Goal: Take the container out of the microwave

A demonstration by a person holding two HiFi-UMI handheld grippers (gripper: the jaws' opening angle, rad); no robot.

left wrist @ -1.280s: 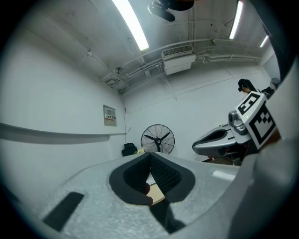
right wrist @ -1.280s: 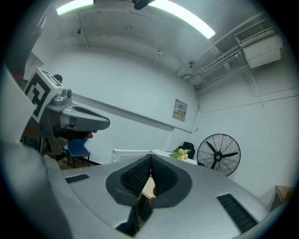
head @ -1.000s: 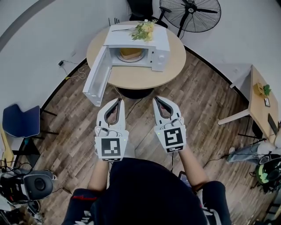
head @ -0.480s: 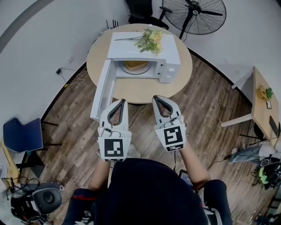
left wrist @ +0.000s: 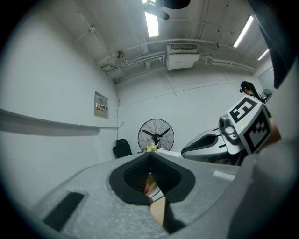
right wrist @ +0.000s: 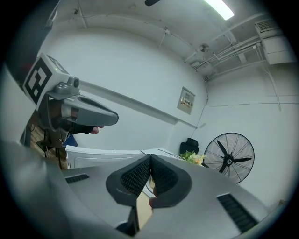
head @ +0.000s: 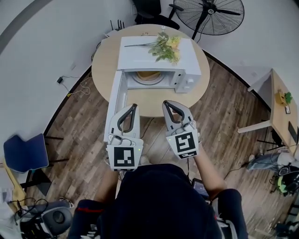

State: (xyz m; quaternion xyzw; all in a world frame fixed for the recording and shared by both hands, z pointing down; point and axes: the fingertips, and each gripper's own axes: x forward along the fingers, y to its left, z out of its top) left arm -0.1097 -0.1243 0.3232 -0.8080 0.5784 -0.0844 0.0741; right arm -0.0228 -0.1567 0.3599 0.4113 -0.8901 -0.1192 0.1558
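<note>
A white microwave stands on a round wooden table, and its door hangs open to the left. Inside, on the turntable, sits a tan container, partly hidden by the microwave's roof. In the head view both grippers are held level side by side, just short of the table's near edge. The left gripper is by the open door's lower end, and the right gripper points at the table edge below the cavity. Both are shut with nothing between the jaws, as the left gripper and right gripper views confirm.
A bunch of yellow flowers lies on the microwave's top. A standing fan and a black chair are behind the table. A blue chair stands at the left and a second table at the right. Cables trail on the wooden floor.
The person has walked toward the table. The microwave now sits nearer and lower in the head view. Both grippers have come up to the table's near edge, still shut.
</note>
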